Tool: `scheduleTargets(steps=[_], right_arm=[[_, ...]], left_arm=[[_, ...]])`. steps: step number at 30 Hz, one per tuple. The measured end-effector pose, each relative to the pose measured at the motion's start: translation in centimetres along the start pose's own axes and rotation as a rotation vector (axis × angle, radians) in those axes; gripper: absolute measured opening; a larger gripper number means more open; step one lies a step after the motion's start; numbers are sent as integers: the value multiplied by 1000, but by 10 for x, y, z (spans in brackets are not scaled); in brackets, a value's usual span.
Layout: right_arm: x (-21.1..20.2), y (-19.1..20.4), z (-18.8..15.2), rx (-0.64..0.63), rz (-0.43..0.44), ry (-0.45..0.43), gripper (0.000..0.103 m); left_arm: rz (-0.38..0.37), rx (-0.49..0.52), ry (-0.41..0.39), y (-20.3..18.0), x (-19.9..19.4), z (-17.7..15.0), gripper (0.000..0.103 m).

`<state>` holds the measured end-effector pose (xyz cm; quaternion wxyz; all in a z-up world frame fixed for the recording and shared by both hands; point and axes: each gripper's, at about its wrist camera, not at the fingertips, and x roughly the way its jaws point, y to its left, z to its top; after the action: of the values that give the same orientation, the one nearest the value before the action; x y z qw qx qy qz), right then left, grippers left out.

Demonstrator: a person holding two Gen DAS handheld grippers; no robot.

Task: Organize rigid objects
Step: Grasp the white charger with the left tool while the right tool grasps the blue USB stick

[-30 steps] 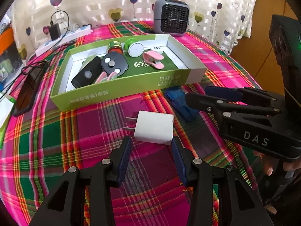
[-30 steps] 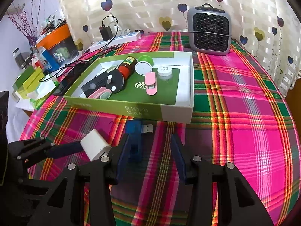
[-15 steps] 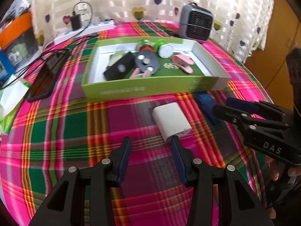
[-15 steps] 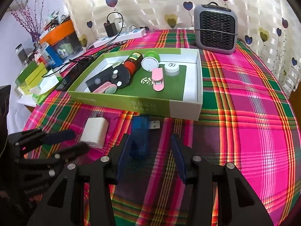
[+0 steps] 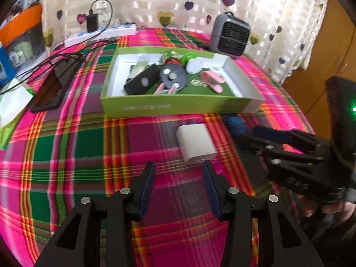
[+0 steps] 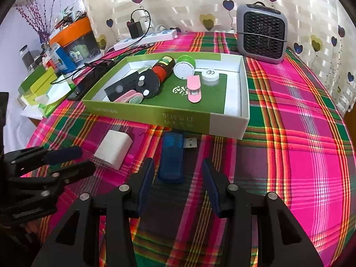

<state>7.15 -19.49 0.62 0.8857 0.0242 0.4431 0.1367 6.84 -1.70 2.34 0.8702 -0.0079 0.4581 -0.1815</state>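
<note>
**Both claws open over the plaid cloth; charger and USB stick lie loose in front of the box**

Round table, pink-green plaid tablecloth [image 6: 300, 133]. Right half of the cloth bare out to the table's curved edge; left rim crowded.

Green shallow box [image 6: 169, 116], open top, sits mid-table. Inside: a black remote, a black round piece with coin cells, a brown bottle with red cap, a green-and-white round case, a pink clip [image 6: 194, 86], a small white jar [image 6: 209, 75]. Its right portion shows bare green floor.

Grey fan heater [image 6: 262, 33] stands behind the box at the curtain. White power strip [image 6: 145, 39] with a black plug, cables and a dark phone [image 5: 53, 86] lie along the left; cartons and an orange-lidded tub beyond.

Left gripper [image 5: 178, 170]: jaws apart, nothing between them. White charger block [image 5: 195, 143] lies flat just ahead, slightly right of the gap, near the right fingertip; contact cannot be told.

Right gripper [image 6: 178, 166]: jaws apart, gripping nothing. Blue USB stick [image 6: 172, 156] lies flat on the cloth, its near end reaching in between the fingertips, closer to the left finger, apart from both pads. Metal plug points right, just short of the box's front wall.

Charger and stick lie near each other, both outside the box; its front wall stands between them and the tray floor.
</note>
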Motion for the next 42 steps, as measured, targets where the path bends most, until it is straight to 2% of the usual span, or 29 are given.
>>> scheduleTargets(steps=[4,9,13,18,24,42], right_arm=[[3,2,1,-19,-33,8,45],[3,1,1,-26,-56,8,45],[4,1,0,-58,-112,7,45],[4,1,1,-71,-116,10,45],[6,1,3,-76,-117,13,45],[9,0,8,-71,-117,2,45]], left_arm=[[-27,29,-17,-13,-2,3,43],[-13,34,6,-20,7,7,46],[7,36,11,-21,13,11,46],[38,16,38,-16,23,13,48],[39,8,34,-14,25,14,48],[75,55,13,-17,32,22,47]])
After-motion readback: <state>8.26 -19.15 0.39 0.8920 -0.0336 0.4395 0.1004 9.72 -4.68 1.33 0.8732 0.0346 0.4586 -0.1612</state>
